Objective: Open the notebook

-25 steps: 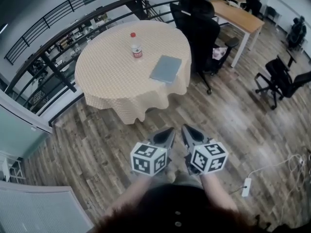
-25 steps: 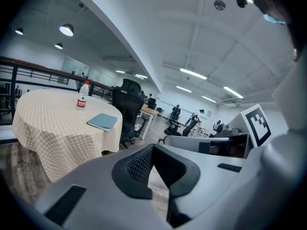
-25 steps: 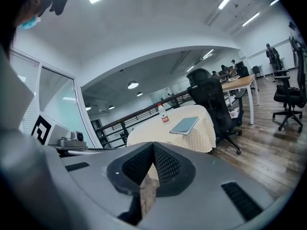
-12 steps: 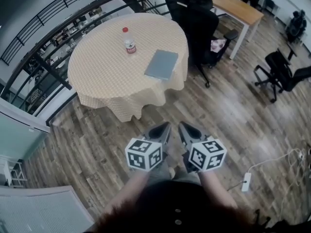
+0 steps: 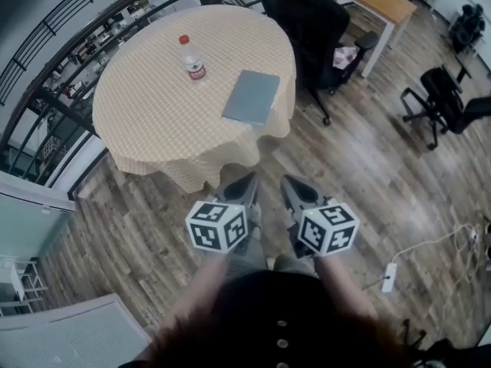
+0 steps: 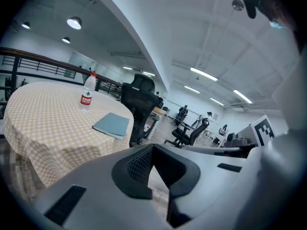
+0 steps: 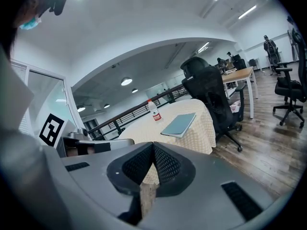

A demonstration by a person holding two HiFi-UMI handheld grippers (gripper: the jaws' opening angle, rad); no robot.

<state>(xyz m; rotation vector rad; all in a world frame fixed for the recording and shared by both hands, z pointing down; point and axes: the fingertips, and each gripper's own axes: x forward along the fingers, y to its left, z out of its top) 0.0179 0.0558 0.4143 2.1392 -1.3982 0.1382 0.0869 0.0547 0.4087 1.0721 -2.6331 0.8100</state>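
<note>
A closed grey-blue notebook lies flat near the right edge of a round table covered in a yellow checked cloth. It also shows in the left gripper view, notebook, and in the right gripper view, notebook. My left gripper and right gripper are held side by side over the wooden floor, short of the table, well apart from the notebook. Both are shut with nothing between the jaws.
A plastic bottle with a red cap stands on the table behind the notebook. A black office chair stands right of the table, another chair farther right. A railing runs behind the table. A white power strip lies on the floor.
The table and notebook have drawn closer and shifted up-left in the head view as both grippers moved forward toward the table. Both stay shut.
</note>
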